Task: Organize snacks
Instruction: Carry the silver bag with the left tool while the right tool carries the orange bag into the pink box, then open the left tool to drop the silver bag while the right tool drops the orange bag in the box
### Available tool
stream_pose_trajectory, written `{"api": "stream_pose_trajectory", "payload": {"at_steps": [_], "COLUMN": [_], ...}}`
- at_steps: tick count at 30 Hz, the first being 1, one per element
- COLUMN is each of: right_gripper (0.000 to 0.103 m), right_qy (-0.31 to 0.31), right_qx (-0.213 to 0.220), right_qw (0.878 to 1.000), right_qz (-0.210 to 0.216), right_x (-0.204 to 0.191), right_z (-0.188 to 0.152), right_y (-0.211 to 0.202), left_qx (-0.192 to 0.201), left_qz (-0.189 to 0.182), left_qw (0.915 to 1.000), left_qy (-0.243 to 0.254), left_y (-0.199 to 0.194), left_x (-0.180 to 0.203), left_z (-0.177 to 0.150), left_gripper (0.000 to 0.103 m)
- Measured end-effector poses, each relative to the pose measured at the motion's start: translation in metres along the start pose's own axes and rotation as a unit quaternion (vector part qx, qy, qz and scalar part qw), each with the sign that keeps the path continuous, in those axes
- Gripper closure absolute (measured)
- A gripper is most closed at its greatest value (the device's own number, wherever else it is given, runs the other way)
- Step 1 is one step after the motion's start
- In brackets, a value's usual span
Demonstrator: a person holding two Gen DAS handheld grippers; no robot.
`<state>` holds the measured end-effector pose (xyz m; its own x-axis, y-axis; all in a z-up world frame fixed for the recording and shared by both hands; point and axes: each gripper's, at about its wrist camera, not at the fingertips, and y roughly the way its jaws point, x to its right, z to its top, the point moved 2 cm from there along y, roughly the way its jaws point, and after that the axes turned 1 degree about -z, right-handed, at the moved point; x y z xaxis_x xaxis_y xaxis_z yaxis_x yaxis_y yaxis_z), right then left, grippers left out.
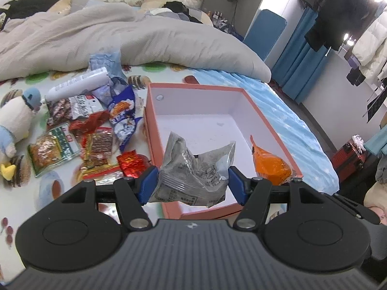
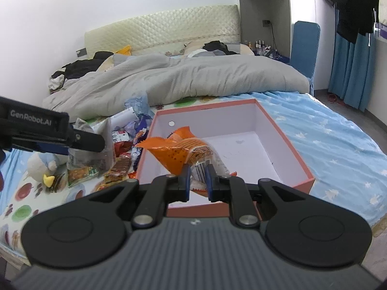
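Note:
My left gripper [image 1: 192, 181] is shut on a silver-grey snack packet [image 1: 193, 171] and holds it over the near left edge of the open pink box [image 1: 193, 87]. My right gripper [image 2: 197, 180] is shut on an orange snack packet [image 2: 179, 153] and holds it above the box [image 2: 285, 135] near its front wall. The orange packet also shows in the left wrist view [image 1: 269, 162] at the box's right side. The left gripper [image 2: 87, 140] with its grey packet [image 2: 96, 154] shows at the left of the right wrist view. The box floor is white and bare.
A pile of loose snack packets [image 1: 89, 133] lies on the bed left of the box, with a white tube [image 1: 77, 83] and a plush penguin [image 1: 14, 123]. A grey duvet [image 1: 121, 38] lies behind. The blue sheet [image 2: 326, 140] spreads right of the box.

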<state>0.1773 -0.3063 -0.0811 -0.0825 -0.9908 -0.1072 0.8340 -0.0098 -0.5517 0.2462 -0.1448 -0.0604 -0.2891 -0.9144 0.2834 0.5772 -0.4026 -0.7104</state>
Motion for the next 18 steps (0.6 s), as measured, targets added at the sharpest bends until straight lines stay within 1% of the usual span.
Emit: {"api": "stream_pose_trajectory", "payload": {"at_steps": [3,10,18], "right_gripper": [0.086,0.086,0.086], "right_qy": [-0.001,0.015,0.028], "right_qx": [-0.008,-0.021,-0.049], "right_qw": [1.000,1.000,0.998], "right_qz": [0.008,-0.003,-0.017], "right_x": [0.006,0.034,0.059], "right_z": [0.002,0.008,0.007], "right_y": [0.011,0.046,0.085], "left_qx": [-0.010,-0.024,-0.055], "left_qz": [0.002,0.000,-0.007], "left_qw": [1.0000,0.9996,0.9980], "left_qy": [-0.002,0.011,0.030], "left_y": [0.018,0.060,0.124], "left_x": [0.008,0.023,0.041], "left_z": [0.007,0.031,0.048], "left_gripper": [0.035,0.035,0.035]}}
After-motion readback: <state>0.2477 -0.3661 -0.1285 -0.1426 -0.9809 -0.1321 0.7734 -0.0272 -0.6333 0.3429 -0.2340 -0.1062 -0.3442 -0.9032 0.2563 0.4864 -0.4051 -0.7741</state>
